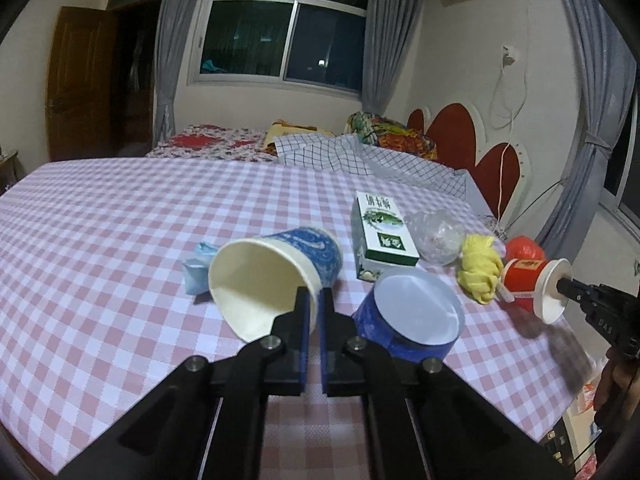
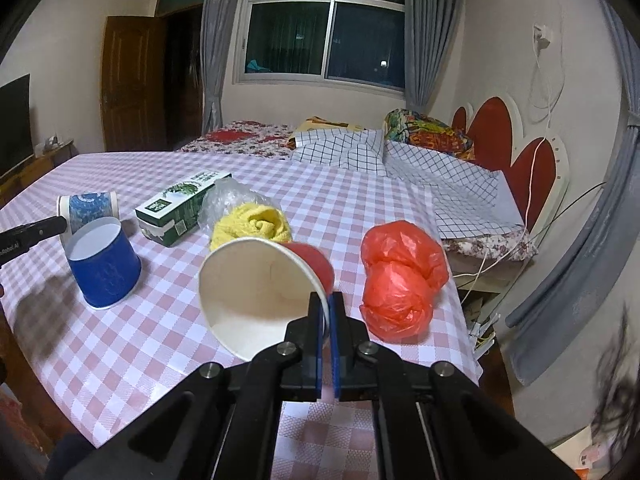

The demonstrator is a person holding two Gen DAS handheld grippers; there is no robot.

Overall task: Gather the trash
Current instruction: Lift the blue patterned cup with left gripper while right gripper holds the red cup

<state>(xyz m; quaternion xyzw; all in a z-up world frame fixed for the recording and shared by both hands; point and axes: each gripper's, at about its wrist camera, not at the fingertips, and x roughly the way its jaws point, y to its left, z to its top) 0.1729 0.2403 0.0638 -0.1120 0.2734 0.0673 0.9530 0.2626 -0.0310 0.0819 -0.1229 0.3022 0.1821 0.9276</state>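
Checkered bench (image 1: 100, 240), bedroom behind. Blue cup (image 1: 276, 280) rim clamped by left hand-held gripper (image 1: 314, 300), red cup (image 2: 264, 292) by right hand-held gripper (image 2: 326, 308); mouths faced back toward cameras.

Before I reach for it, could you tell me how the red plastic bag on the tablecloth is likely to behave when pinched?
The red plastic bag looks thin and crumpled, so it will probably be floppy and collapse rather than hold shape. It seems light for its bulk, likely dragging easily if pushed. It lies near the table edge, so a push might send it over.
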